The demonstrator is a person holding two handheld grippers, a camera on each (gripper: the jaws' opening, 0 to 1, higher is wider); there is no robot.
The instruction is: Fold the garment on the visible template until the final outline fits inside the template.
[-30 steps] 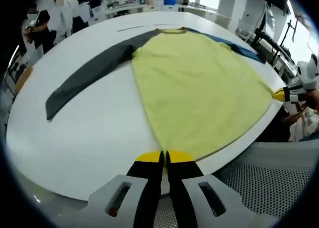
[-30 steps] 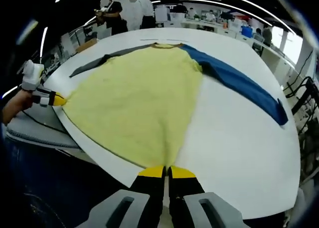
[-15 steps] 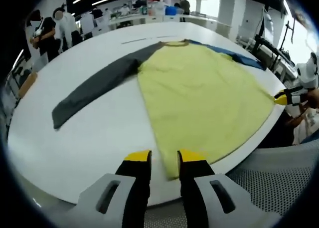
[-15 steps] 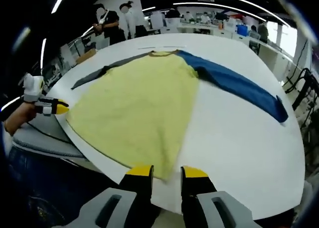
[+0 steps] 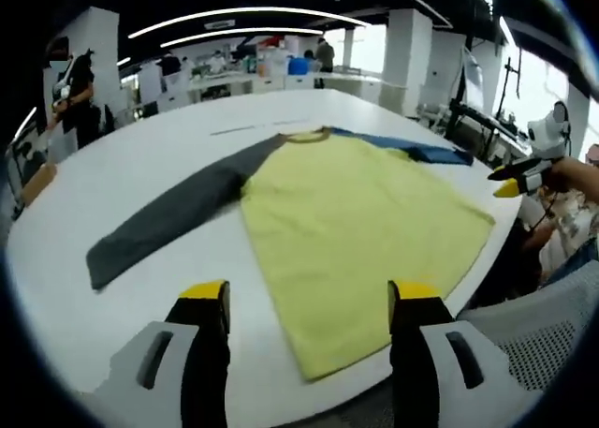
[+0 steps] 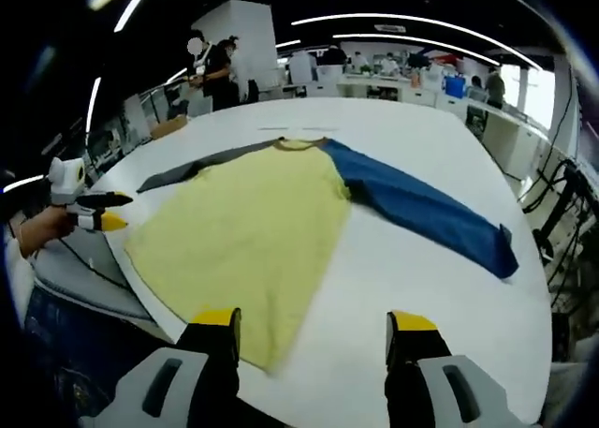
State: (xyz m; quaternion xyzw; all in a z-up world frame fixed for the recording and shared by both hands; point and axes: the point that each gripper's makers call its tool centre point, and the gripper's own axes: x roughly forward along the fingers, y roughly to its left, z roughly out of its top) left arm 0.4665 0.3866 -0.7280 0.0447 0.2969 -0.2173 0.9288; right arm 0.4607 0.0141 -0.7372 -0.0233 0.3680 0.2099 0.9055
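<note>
Right now I see the garment (image 5: 360,231) lying flat on the white table (image 5: 140,175), yellow body at the centre, its grey sleeve (image 5: 168,217) and blue sleeve (image 6: 421,213) spread to either side. My left gripper (image 5: 309,302) hangs over the garment's hem with jaws wide apart, holding nothing. My right gripper (image 6: 309,330) hangs likewise at the hem's other corner, empty.

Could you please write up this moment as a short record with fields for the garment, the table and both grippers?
garment: long-sleeved shirt, yellow body, lying flat and unfolded
sleeves: grey sleeve and blue sleeve spread out to either side
surface: white table
left gripper: open, empty, above the hem
right gripper: open, empty, above the hem
folding: not started
</note>
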